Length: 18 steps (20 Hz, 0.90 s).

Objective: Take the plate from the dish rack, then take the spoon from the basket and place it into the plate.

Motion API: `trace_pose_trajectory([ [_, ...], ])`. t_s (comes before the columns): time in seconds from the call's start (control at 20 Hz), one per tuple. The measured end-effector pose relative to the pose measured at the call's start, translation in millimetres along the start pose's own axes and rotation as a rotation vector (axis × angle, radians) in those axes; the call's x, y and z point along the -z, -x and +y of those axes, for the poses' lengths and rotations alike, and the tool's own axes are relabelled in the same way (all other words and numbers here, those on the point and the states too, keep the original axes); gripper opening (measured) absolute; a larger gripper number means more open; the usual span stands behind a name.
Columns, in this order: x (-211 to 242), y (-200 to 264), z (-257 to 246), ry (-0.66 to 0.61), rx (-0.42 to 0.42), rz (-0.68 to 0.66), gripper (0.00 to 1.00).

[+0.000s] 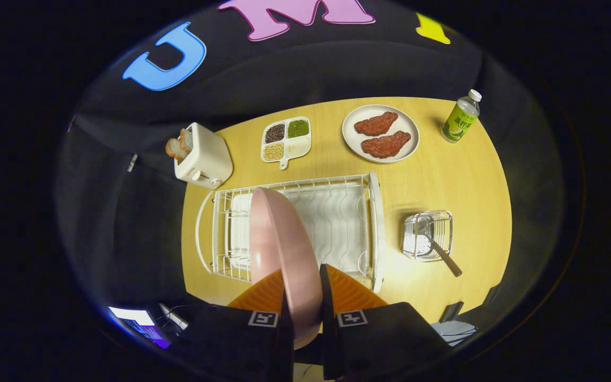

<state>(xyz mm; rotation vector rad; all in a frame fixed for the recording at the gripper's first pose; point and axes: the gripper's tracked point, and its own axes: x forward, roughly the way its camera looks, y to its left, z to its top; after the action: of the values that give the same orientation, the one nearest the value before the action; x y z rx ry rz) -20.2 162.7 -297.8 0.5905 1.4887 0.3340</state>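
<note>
While the gripper (304, 297) was clamped on the pink plate (279, 249), both orange ribbed fingers (260, 292) pressed its rim, one per face. Plate was glossy, round, held on edge above the white wire dish rack (337, 212), hiding the rack's middle. Rack sat near the table's (459, 175) left edge. Small wire basket (428, 233) stood toward the right edge, spoon (441, 252) inside with brown handle sticking out. Along the far edge: white toaster (204, 159) with bread, four-part tray of grains (287, 139), plate with two meat pieces (381, 132), green-label bottle (460, 118).
</note>
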Motion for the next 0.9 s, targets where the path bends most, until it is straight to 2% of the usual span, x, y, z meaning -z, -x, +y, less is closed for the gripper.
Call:
trace_pose_trajectory([
  [0.15,50,6,-5,-0.034,-0.061,-0.019,0.26],
  [0.35,125,-6,-28,-0.027,-0.032,-0.019,0.25],
  [0.55,185,-47,-40,-0.072,-0.011,0.041,0.25],
  [0.75,208,-91,-59,-0.073,0.042,0.055,0.25],
  [0.9,210,-107,-54,-0.072,0.023,0.051,0.25],
])
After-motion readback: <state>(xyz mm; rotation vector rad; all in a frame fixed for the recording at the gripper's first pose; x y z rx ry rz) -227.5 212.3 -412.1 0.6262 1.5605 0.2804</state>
